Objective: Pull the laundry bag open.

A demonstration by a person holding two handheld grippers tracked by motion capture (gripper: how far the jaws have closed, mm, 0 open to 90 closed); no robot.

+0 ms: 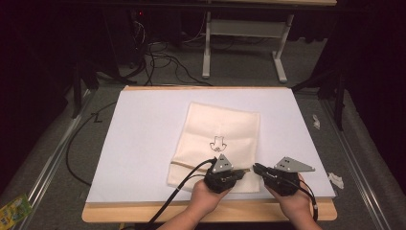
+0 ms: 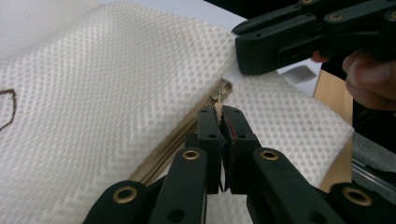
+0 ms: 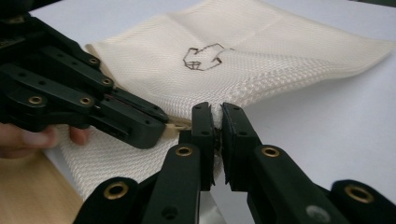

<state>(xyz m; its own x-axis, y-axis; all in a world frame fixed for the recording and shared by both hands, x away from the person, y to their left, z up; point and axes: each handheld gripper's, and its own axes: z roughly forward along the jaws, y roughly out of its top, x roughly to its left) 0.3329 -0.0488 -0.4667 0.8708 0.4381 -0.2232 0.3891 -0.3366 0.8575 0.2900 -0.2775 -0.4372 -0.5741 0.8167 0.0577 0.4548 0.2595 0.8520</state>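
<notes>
The left gripper [image 2: 220, 116], low in the middle of its own view, has its jaws pinched together on the small zipper pull [image 2: 217, 97] of a cream mesh pouch [image 1: 220, 143]. The right gripper [image 3: 217, 119] is likewise closed, with a fold of the pouch's edge squeezed between its jaws, just beside the end of the zipper [image 2: 184, 135]. In the high view both tools sit at the lower middle of the frame, tips nearly meeting over the pouch's bottom right corner, each held in a hand [image 1: 207, 194].

The pouch lies flat at the centre of the high view, a small dark drawing [image 1: 219, 143] on its face and the zipper running along its lower edge. It looks light, soft and floppy, so it would likely drag or bunch if pulled from one side alone; holding the cloth near the zipper's end while the other tool draws the pull seems the sound grip. The pull is tiny and could slip.

A white sheet [image 1: 143, 143] covers a wooden board [image 1: 105, 213], which rests on grey carpet [image 1: 48, 158]. Beyond, at the top of the frame, stand a white table frame [image 1: 207, 48] and loose black cables [image 1: 163, 60] in a dim room.
</notes>
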